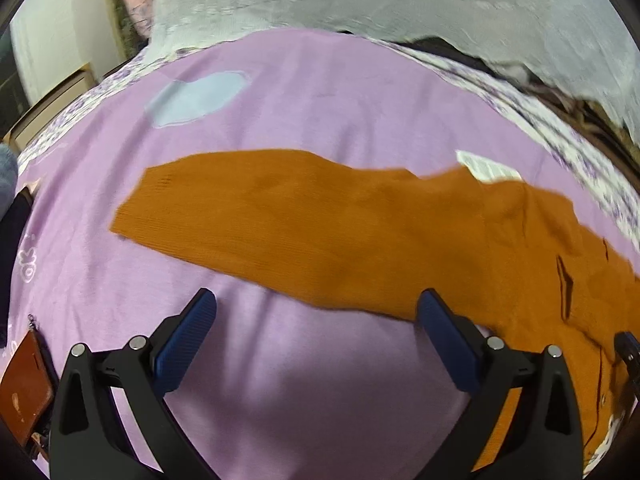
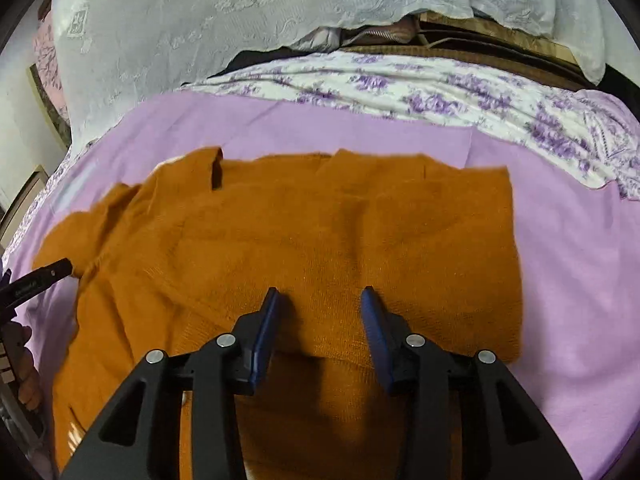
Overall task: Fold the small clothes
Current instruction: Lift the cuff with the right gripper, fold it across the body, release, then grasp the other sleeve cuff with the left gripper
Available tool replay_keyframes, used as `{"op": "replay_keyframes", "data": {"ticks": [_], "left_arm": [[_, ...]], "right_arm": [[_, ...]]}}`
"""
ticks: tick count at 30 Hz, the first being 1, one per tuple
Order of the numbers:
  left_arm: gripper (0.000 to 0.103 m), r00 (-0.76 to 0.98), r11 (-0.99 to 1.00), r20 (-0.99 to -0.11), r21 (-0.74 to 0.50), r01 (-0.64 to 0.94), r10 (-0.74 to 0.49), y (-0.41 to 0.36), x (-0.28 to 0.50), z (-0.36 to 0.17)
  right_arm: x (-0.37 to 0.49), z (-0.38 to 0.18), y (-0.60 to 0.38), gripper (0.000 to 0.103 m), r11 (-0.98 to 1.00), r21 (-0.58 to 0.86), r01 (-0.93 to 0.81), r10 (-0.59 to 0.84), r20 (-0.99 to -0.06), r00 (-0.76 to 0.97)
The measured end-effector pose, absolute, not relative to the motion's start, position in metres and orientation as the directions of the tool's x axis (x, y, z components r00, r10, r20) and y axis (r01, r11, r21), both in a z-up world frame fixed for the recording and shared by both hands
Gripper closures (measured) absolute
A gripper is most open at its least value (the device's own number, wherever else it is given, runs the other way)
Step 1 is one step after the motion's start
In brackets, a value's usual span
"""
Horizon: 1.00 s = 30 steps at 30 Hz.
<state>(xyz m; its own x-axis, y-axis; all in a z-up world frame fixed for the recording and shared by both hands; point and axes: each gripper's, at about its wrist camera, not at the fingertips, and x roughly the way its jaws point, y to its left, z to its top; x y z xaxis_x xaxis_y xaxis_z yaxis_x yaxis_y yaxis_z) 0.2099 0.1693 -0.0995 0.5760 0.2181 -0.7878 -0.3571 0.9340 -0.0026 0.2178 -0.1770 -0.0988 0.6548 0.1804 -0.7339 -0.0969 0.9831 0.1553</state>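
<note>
The left gripper (image 1: 316, 340) hangs with its jaws wide apart and nothing between them, just above bare lilac sheet (image 1: 320, 92) at the near edge of the bed. One blue pad (image 1: 448, 344) overlaps the lower border of the sweater's outstretched sleeve (image 1: 260, 216); contact cannot be confirmed. This position suggests readiness to take the sleeve and turn it inward over the body.

The right gripper (image 2: 320, 328) is also apart, at a narrower gap, and empty. It hovers over the middle of the orange sweater (image 2: 304, 240), probably to pin or smooth the body panel while the sleeve is handled.

The sweater lies spread flat on the lilac sheet, near the middle of the bed, unfolded. It is a fine-ribbed knit of uniform rust-orange. The sleeve runs toward the left side of the bed. A white care label (image 1: 486, 168) shows at the far border of the garment. Shallow wrinkles cross the body panel; its right border lies straight.

Beyond the sheet, a floral purple-and-white cover (image 2: 440, 92) runs along the far edge, with a pale embroidered cloth (image 2: 180, 24) behind it.
</note>
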Motion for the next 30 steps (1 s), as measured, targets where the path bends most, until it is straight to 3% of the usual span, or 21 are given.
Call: {"op": "replay_keyframes", "data": {"ticks": [3,6,9,14,20,21,22,23,25,27,30], "left_arm": [[0.004,0.573,0.910,-0.799,-0.082,-0.405,0.183,0.199,0.209,-0.095],[0.004,0.563,0.875,-0.818,-0.180,-0.449,0.121,0.233,0.211,-0.098],[0.004,0.578,0.825,-0.815,-0.294,-0.483,0.048,0.263,0.210,-0.103],[0.004,0.667,0.720,-0.737,-0.520,-0.459,-0.107,0.299,0.208,-0.110],[0.005,0.744,0.634,-0.641,-0.659,-0.405,-0.191,0.323,0.216,-0.114],[0.013,0.752,0.625,-0.632,-0.668,-0.405,-0.188,0.327,0.218,-0.116],[0.032,0.760,0.610,-0.627,-0.673,-0.418,-0.171,0.335,0.220,-0.118],[0.043,0.756,0.596,-0.634,-0.674,-0.437,-0.162,0.343,0.223,-0.122],[0.077,0.758,0.521,-0.625,-0.717,-0.463,-0.186,0.357,0.223,-0.136],[0.088,0.769,0.464,-0.606,-0.751,-0.470,-0.203,0.364,0.218,-0.143],[0.091,0.775,0.453,-0.596,-0.762,-0.463,-0.209,0.362,0.215,-0.143]], "right_arm": [[0.217,-0.081,-0.157,0.057,0.973,0.159,-0.170,0.232,-0.698,0.678],[0.222,-0.089,-0.133,0.041,0.965,0.120,-0.234,0.247,-0.721,0.648],[0.228,-0.118,-0.125,0.040,0.963,0.105,-0.249,0.240,-0.755,0.610],[0.199,-0.087,-0.145,0.041,0.949,0.184,-0.256,0.314,-0.629,0.711],[0.172,-0.082,-0.165,0.041,0.951,0.195,-0.241,0.310,-0.571,0.760],[0.171,-0.083,-0.169,0.041,0.949,0.215,-0.230,0.313,-0.565,0.764],[0.171,-0.083,-0.173,0.041,0.947,0.237,-0.215,0.314,-0.558,0.768],[0.172,-0.084,-0.176,0.041,0.945,0.254,-0.208,0.319,-0.560,0.765],[0.176,-0.090,-0.183,0.041,0.941,0.277,-0.193,0.323,-0.571,0.755],[0.182,-0.094,-0.188,0.041,0.939,0.295,-0.177,0.324,-0.582,0.746],[0.182,-0.091,-0.193,0.041,0.934,0.318,-0.164,0.326,-0.568,0.755]]}}
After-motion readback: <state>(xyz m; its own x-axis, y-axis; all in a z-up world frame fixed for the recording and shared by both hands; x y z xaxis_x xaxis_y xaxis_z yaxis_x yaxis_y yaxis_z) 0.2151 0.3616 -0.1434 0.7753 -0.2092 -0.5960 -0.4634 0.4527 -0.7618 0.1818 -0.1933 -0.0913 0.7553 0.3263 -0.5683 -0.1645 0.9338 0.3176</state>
